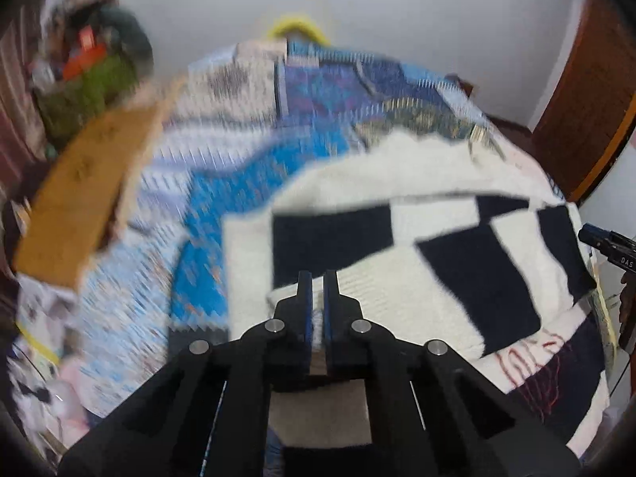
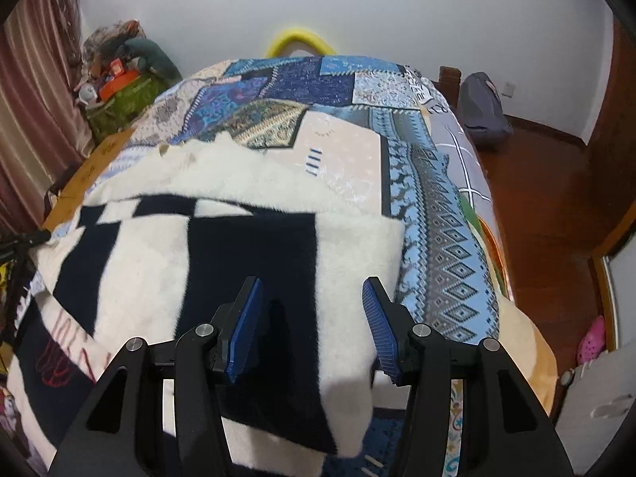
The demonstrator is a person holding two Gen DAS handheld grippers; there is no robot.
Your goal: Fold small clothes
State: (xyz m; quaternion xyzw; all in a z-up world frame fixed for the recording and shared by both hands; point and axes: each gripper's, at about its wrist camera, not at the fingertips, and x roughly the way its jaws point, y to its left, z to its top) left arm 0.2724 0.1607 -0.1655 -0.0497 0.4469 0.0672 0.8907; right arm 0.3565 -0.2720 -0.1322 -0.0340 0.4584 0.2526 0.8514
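A fuzzy white garment with black blocks (image 1: 417, 262) lies spread over the near part of the patchwork bedspread (image 2: 437, 214), and it serves as the landmark here.

At the garment's left near corner, the left gripper (image 1: 318, 286) is clenched, its blue pads (image 1: 307, 310) drawn together with a thin tuft of white pile caught between them. That view is smeared with motion, so I cannot tell how much cloth the pinch really has; it looks like only an edge layer. Beyond the garment's left side a brown cardboard sheet (image 1: 83, 198) lies along the bed's margin.

At the garment's right near corner, the right gripper (image 2: 314, 318) stands released, its blue pads (image 2: 246, 326) apart, hovering over a black block and the white hem without pressing on either. From the left view its dark body shows just off the garment's right edge.

Risks from here, as I judge them: with one corner pinched and the other free, any lift would drag the garment askew and crease the fold line. The shallow left pinch could slip off the fluffy pile. The right jaws, closing where they hang, might take the bedspread beneath along with the hem, or only loose fuzz, and the corner would drop mid-fold.
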